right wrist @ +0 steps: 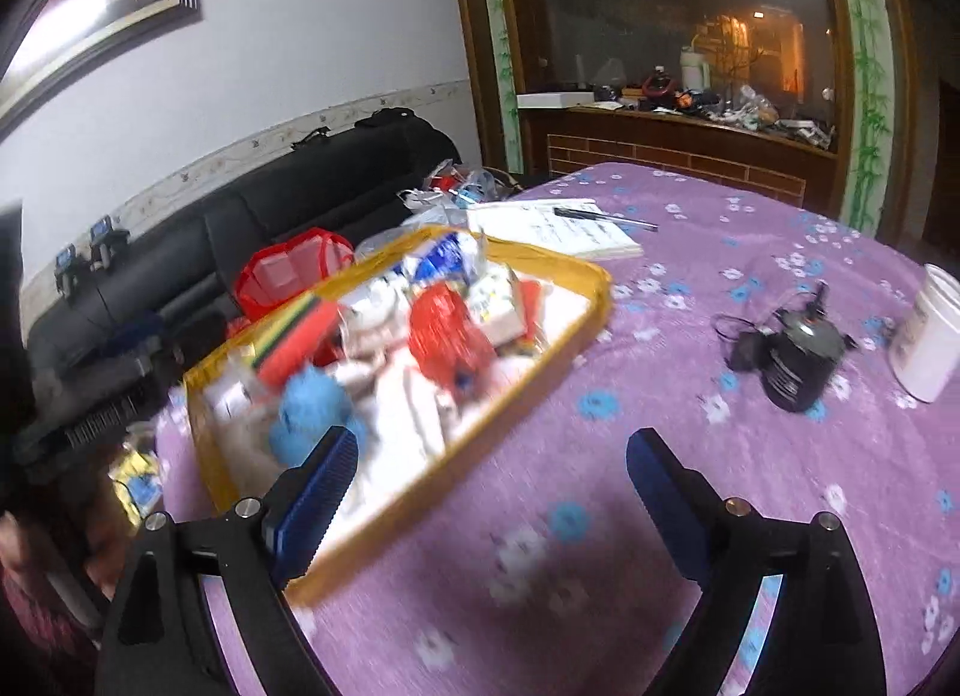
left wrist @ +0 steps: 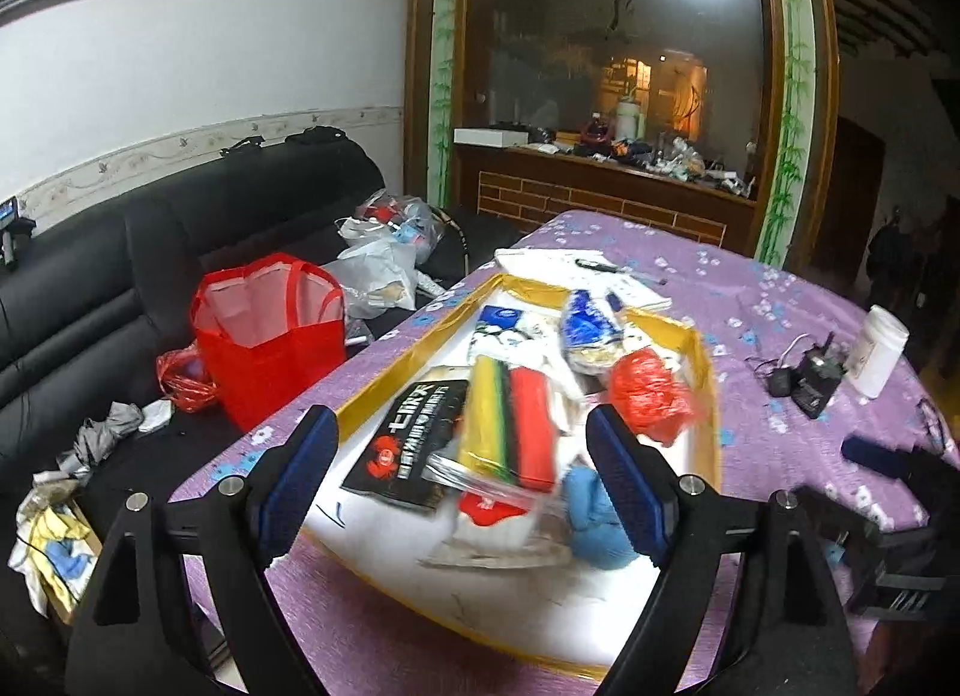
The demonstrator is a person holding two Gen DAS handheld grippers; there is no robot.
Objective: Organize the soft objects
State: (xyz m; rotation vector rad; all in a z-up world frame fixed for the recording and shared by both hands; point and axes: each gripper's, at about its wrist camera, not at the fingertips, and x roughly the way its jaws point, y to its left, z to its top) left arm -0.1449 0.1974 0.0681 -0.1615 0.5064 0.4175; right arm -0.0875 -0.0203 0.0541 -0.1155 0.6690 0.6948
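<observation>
- Left claw [left wrist: 462, 492] gaped wide, gripping nothing, above the tray [left wrist: 708, 396].
- Right claw [right wrist: 486, 492] likewise released, over bare bench [right wrist: 690, 228].
- Soft objects [left wrist: 510, 420] lay heaped in the tray; sorting looked nearly done.

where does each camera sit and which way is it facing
Left wrist: on the left hand-held gripper, open, looking down over the yellow-rimmed box; its fingers show.
Right wrist: on the right hand-held gripper, open, over the purple tablecloth, box to its left.
Shared: box, blue fuzzy thing, white jar, black sofa.
</observation>
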